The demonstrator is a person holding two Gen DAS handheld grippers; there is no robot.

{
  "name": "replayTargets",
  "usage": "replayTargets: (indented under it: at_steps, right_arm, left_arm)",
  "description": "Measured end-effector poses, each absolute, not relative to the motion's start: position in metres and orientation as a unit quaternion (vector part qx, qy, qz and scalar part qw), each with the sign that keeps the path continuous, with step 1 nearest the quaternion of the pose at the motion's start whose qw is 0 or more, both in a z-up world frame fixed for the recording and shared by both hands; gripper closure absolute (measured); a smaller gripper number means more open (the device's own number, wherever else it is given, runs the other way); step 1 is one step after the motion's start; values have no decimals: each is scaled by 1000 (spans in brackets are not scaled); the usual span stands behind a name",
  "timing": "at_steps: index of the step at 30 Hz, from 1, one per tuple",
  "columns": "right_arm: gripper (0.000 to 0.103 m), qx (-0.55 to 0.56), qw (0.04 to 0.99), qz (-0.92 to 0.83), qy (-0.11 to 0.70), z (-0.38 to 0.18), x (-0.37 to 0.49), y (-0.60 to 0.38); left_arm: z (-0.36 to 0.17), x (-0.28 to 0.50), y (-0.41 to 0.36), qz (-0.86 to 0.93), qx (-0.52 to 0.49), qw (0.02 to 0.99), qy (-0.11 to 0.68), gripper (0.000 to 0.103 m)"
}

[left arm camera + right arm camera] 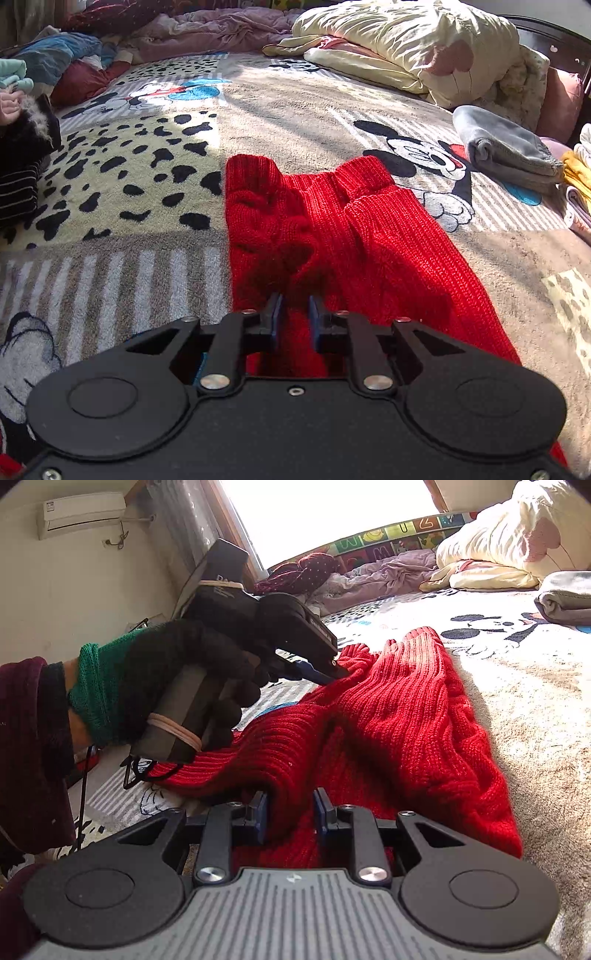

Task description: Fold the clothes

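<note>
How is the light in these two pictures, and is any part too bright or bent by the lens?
Left wrist view: sun and shadow streaks cross the blanket; the red sweater is sharp. Right wrist view: the window is blown out white, and the fisheye curves the bed's far edge.

Both wrist cameras look forward and down along their fingers, close above the red knitted sweater on the bed; the right view also takes in the left gripper.
</note>
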State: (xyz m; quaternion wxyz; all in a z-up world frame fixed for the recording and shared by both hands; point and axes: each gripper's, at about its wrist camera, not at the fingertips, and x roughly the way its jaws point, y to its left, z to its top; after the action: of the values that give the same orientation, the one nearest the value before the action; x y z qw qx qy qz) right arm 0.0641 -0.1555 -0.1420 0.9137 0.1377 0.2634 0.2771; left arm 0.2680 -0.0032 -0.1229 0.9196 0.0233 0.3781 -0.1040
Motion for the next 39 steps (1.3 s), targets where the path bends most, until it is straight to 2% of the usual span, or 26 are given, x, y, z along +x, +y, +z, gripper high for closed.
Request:
replayTargets:
  at_steps: [2,3,5,8,12,19,25,29,31,32,33,35,39]
  right_arm:
    - [77,126,917,274,261,-139,59,-156]
    - [77,120,919,272,261,-136,56,-156]
    - [77,115,921,268,259,-131,50,-157]
    - [77,106,925,265,250,-122,41,-156]
    - [77,78,933,265,230,-112,29,-153]
    - [77,54,938,265,215,-104,18,-146]
    - [77,37,940,266,209,-105,13,-141]
    - [77,25,941,264,209,-111,10,-141]
    - [77,26,941,261,214,-114,9,-144]
    - [77,26,941,260,216,-115,9,-145]
    - [77,25,941,259,216,-117,8,-146]
    - [77,24,940,261,218,-118,7,-145]
    - [77,27,939,267,215,-119,5,-144]
  left_arm:
    - [-109,265,-1,-95,17,917,386,87]
    - [-101,259,3,-96,6,920,380,75]
    - [-85,237,18,-95,-17,929,356,59]
    - [-65,197,49,-80,-59,939,330,58]
    - [-59,149,98,-41,-148,930,333,58]
    - [-89,83,146,9,-295,880,372,58]
    - [-123,79,163,47,-394,840,371,58]
    - [-127,92,164,68,-413,839,349,58]
    - [-127,100,159,80,-399,846,343,60]
    - [-126,104,157,87,-391,851,341,66]
    - [-126,106,157,96,-381,855,340,80]
    - [-127,111,156,106,-366,861,338,94]
    - [-109,118,141,79,-301,894,321,96]
